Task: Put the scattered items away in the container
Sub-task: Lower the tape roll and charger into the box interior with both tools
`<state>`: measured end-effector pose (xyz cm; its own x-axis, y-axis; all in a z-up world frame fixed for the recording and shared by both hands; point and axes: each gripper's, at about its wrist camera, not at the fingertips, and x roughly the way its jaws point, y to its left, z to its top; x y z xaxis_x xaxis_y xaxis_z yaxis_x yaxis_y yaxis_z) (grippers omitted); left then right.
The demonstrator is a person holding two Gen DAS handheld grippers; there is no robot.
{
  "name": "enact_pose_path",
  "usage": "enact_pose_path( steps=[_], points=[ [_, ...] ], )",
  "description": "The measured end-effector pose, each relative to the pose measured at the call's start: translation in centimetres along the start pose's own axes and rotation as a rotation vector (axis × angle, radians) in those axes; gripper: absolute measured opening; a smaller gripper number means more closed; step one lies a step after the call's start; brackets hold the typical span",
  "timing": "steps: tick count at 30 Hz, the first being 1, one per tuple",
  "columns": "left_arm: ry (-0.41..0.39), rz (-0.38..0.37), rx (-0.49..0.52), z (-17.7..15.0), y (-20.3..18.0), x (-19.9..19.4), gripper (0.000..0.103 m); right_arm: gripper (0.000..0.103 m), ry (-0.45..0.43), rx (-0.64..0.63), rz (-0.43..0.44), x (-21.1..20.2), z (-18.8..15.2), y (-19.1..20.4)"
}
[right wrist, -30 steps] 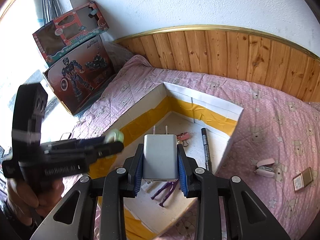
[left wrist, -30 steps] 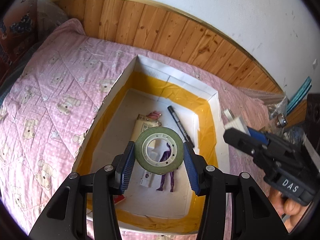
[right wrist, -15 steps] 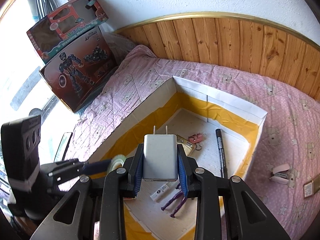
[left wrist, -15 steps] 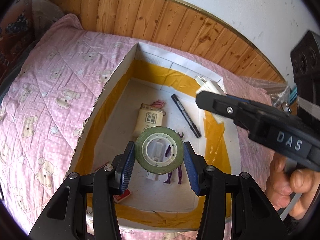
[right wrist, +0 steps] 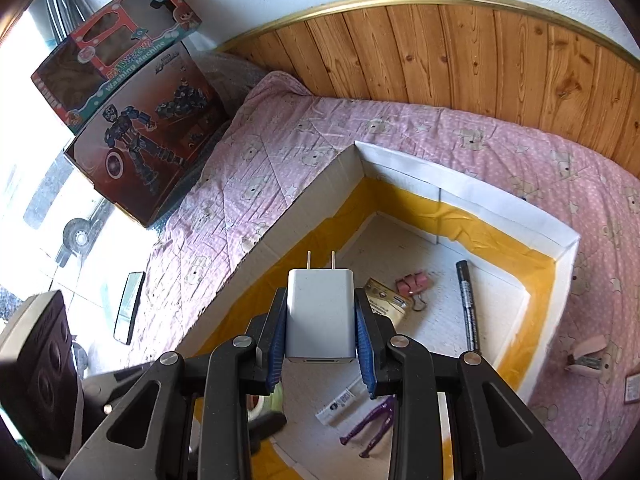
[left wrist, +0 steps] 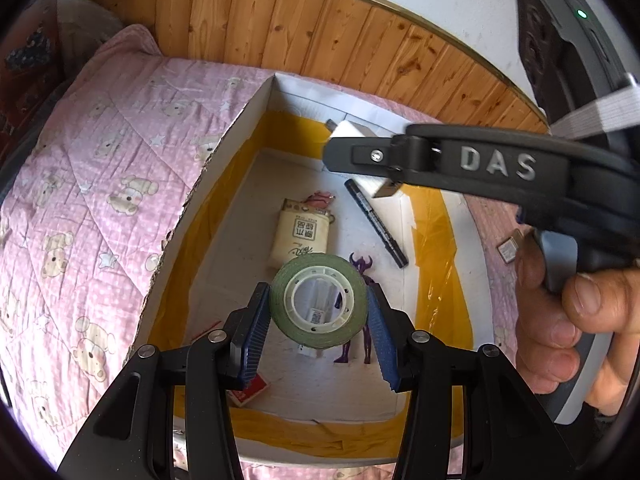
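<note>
My left gripper (left wrist: pixel 318 314) is shut on a green tape roll (left wrist: pixel 318 300), held over the near part of a white cardboard box (left wrist: pixel 240 128) lined with yellow tape. The right gripper (right wrist: pixel 321 320) is shut on a white plug charger (right wrist: pixel 321 312), prongs forward, above the box's left side. In the left wrist view the right gripper's finger (left wrist: pixel 360 156) crosses over the box's far right with the charger (left wrist: pixel 348 130) showing behind it. Inside lie a beige packet (left wrist: pixel 302 236), a black marker (left wrist: pixel 376 222), a purple figure (left wrist: pixel 362 268) and a pink clip (right wrist: pixel 412 282).
The box rests on a pink bear-print quilt (right wrist: pixel 280 148) against a wooden headboard (right wrist: pixel 480 52). A pink stapler (right wrist: pixel 586 354) and a small card (right wrist: pixel 632 388) lie on the quilt right of the box. Toy boxes (right wrist: pixel 132 112) lean at the left. A hand (left wrist: pixel 568 320) grips the right tool.
The right gripper with the charger has moved left, over the box; in the left wrist view it slid from the right edge across the box's far side. The left gripper stayed in place.
</note>
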<state>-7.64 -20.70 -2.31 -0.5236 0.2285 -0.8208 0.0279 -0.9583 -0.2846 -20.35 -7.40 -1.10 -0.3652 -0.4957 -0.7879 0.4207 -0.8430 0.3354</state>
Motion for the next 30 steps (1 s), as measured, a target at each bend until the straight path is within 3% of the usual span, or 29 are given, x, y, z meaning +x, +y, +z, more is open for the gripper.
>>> enact_pose_path(
  steps=[15,30],
  points=[
    [0.015,0.012,0.014,0.0,0.2,0.8,0.049,0.032,0.079,0.080,-0.008,4.7,2.0,-1.4],
    [0.013,0.006,-0.003,0.7,1.5,0.6,0.049,0.032,0.096,0.158,-0.022,7.3,3.7,-3.3]
  ],
)
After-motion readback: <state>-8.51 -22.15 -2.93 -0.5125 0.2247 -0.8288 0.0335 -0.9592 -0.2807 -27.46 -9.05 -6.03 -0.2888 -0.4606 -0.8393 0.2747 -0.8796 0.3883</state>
